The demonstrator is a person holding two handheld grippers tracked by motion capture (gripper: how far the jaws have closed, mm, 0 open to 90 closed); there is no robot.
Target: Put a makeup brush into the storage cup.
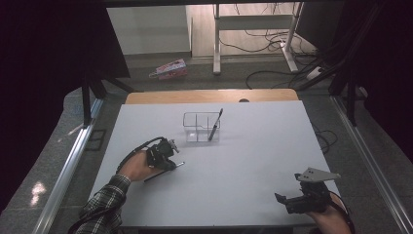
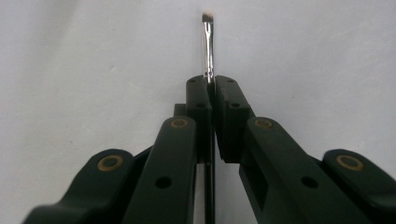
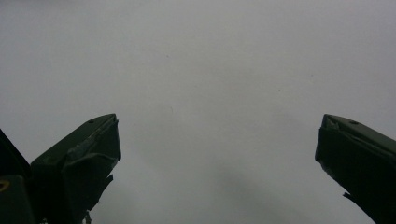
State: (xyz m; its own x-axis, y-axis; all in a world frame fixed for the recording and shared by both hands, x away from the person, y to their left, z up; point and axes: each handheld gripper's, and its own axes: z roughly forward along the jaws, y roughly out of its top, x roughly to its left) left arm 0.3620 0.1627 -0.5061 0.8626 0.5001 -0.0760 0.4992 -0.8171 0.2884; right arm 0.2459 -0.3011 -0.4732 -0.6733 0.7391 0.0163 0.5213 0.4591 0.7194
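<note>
Brush point(image 2: 208, 44) clamped in left claw point(image 1: 171, 157), 7 o'clock of organizer point(image 1: 201, 127), right claw point(image 1: 287, 201) wide open, empty, low over surface point(image 1: 253, 146)

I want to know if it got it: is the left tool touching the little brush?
Touching. The left gripper view shows the left tool with its jaws closed tight on the brush, whose metal neck and bristle tip stick out past them.

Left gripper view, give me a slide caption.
Left gripper shut on a thin brush, bristle tip pointing away over the white table.
</note>
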